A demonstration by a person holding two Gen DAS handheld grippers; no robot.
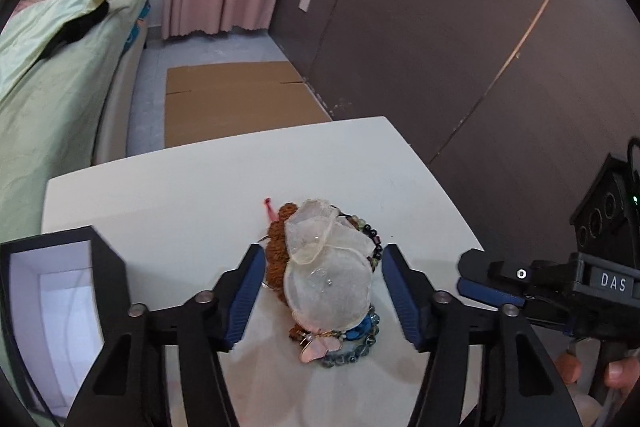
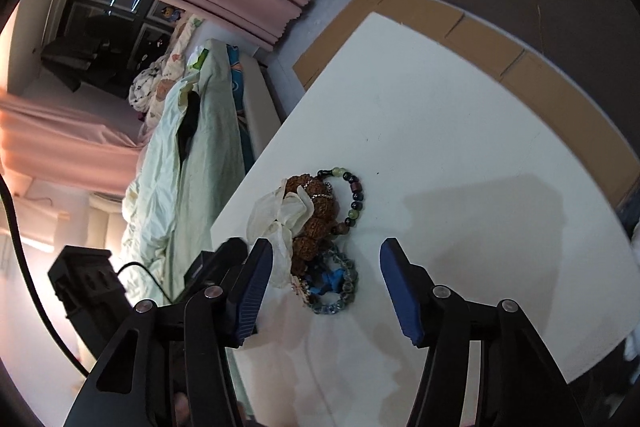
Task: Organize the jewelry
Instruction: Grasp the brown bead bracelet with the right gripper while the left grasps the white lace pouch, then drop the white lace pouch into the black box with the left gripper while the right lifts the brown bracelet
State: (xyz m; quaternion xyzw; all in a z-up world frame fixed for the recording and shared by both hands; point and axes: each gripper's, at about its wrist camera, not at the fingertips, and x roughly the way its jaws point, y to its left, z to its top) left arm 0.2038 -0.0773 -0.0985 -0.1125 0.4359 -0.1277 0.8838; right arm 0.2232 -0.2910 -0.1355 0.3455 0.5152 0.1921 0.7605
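A pile of jewelry lies on the white table (image 1: 192, 195). On top is a sheer white organza bow (image 1: 326, 275), over a brown rough-bead bracelet (image 1: 276, 251), a dark bead bracelet (image 1: 374, 241), a blue-grey bead bracelet (image 1: 356, 349) and a pink butterfly piece (image 1: 318, 345). My left gripper (image 1: 323, 291) is open, its jaws on either side of the pile. My right gripper (image 2: 326, 287) is open just short of the same pile, with the bow (image 2: 280, 223), brown bracelet (image 2: 312, 227) and blue bracelet (image 2: 336, 285) before it. It also shows in the left wrist view (image 1: 492, 275) at the right.
An open black box with white lining (image 1: 60, 299) stands at the table's left front. A flat cardboard sheet (image 1: 236, 103) lies on the floor beyond the table. A bed with green bedding (image 1: 52, 79) is on the left, a dark wall (image 1: 440, 27) on the right.
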